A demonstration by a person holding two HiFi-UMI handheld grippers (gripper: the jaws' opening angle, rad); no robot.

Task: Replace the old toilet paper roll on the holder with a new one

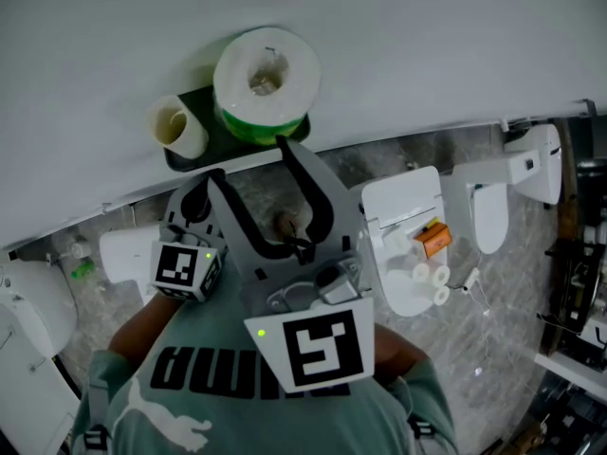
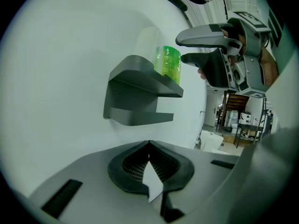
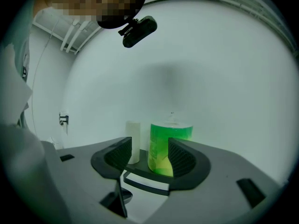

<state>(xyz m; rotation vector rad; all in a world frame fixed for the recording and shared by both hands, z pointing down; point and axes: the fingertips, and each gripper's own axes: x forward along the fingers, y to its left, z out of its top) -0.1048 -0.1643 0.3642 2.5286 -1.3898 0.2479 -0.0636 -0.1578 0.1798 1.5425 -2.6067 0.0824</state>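
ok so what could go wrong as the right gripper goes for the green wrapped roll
The open right gripper looks narrower than the green wrapped roll, so it may shove the roll against the wall instead of gripping it. The old roll stands close beside it on the small shelf; a jaw passing between them could knock it off.
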